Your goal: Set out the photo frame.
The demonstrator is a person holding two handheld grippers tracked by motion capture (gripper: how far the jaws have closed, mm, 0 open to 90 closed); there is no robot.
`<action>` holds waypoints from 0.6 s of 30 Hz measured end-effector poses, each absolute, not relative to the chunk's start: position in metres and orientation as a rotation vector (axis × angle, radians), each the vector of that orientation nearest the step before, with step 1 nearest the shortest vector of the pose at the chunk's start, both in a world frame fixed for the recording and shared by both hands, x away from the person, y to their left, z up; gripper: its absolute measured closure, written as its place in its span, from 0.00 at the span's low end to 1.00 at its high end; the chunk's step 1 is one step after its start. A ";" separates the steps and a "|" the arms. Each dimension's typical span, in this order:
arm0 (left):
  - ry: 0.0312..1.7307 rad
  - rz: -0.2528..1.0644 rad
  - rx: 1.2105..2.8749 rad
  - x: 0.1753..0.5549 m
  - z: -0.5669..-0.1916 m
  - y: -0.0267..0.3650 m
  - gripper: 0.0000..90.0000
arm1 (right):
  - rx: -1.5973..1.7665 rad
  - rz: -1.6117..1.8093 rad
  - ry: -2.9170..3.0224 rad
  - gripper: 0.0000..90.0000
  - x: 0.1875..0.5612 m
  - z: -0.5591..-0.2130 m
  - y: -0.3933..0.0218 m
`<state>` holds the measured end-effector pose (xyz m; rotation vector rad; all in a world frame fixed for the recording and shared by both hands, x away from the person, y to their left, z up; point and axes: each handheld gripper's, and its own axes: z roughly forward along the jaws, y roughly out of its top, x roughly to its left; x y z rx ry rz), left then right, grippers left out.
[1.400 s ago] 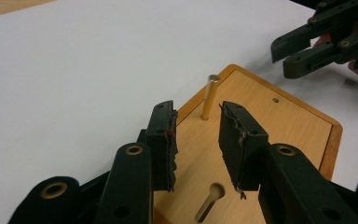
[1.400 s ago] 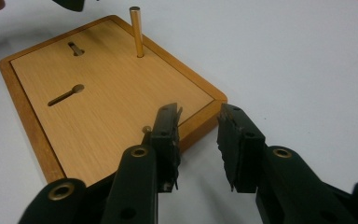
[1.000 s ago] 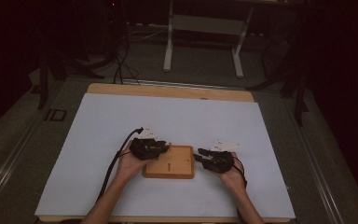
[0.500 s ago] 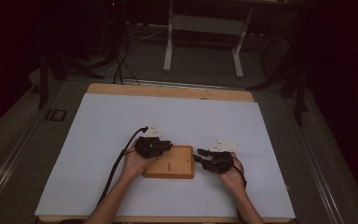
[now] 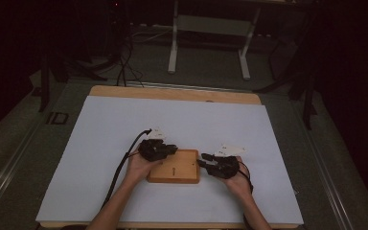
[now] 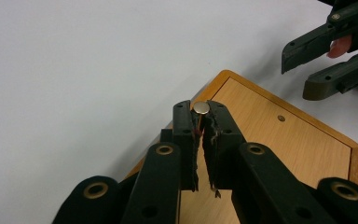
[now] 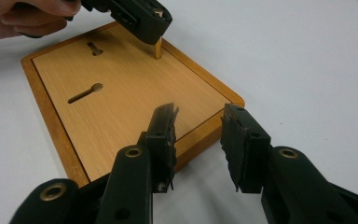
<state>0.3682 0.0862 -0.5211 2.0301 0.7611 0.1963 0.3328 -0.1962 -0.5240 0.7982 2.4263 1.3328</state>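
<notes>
My left gripper (image 6: 200, 122) pinches a brass pin (image 6: 201, 108) upright over the wooden board's (image 5: 182, 168) near corner — likely seating it. My right gripper (image 7: 196, 135) waits open at the board's opposite corner.

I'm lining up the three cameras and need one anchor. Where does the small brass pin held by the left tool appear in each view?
High view: too small to tell; it sits under the left tool at the wooden board's far left corner.
Left gripper view: brass pin centre, clamped between the jaws.
Right gripper view: top centre, below the left tool.
Shared landmark: the wooden board.
</notes>
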 end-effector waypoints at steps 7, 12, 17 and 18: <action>0.776 0.154 2.022 0.373 -0.521 0.088 0.94 | 0.777 1.347 2.428 0.69 0.330 -0.521 -0.197; 0.776 0.127 2.023 0.377 -0.521 0.089 0.94 | 0.752 1.364 2.436 0.65 0.326 -0.518 -0.198; 0.795 0.087 2.016 0.382 -0.520 0.090 0.94 | 0.699 1.377 2.460 0.54 0.322 -0.516 -0.196; 0.799 0.078 2.015 0.383 -0.520 0.090 0.94 | 0.697 1.375 2.463 0.52 0.321 -0.516 -0.195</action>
